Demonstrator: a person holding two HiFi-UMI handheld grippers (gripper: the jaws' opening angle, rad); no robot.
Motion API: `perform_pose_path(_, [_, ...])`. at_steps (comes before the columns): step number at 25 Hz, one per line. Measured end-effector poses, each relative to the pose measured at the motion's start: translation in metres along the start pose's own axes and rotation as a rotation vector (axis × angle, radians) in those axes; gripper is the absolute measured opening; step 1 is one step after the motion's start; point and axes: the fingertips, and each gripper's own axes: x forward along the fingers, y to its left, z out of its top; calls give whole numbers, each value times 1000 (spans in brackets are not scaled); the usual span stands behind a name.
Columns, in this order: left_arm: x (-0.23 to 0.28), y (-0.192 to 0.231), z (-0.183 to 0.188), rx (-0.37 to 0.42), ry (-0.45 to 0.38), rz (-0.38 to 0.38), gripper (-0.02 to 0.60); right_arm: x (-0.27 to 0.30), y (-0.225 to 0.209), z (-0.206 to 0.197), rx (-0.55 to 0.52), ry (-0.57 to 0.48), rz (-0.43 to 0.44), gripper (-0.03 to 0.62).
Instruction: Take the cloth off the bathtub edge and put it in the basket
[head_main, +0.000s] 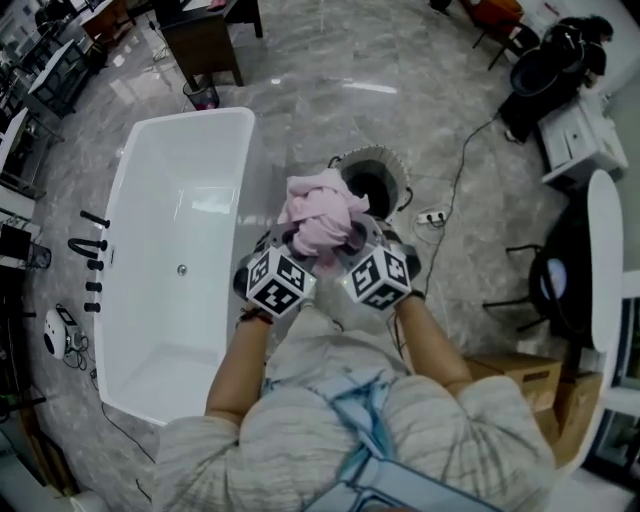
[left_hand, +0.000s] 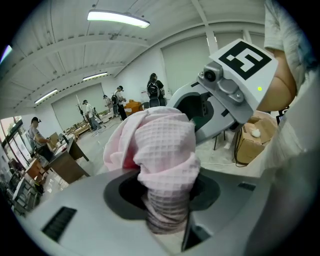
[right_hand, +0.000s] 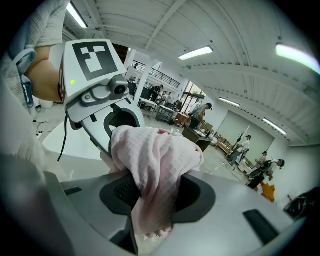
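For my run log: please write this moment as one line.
cloth: pink, bunched, off bathtub | left gripper: shut on cloth | right gripper: shut on cloth | basket: cloth not in yet

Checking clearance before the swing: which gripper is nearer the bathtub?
Left. The left gripper, shut on the pink cloth, sits just off the rim of the bathtub; the right gripper holds the same cloth on the far side.
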Motion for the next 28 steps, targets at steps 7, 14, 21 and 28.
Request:
perform_pose_path(7, [46,24,28,69,-35,-92,173,16,-47,-24,56,80,-70,170])
perform_pose_path(14, [71,75,49,125,-63,-145,173,46,-96,-14,87,108,-125,170])
perform_pose_path(21, [91,111,62,185,-70,-200,173,69,-130,-10,137,136,-168,170])
perform_pose_path(28, [117,121,76,255,-61,-259,173,77,-154,-27,194,149,-212,170])
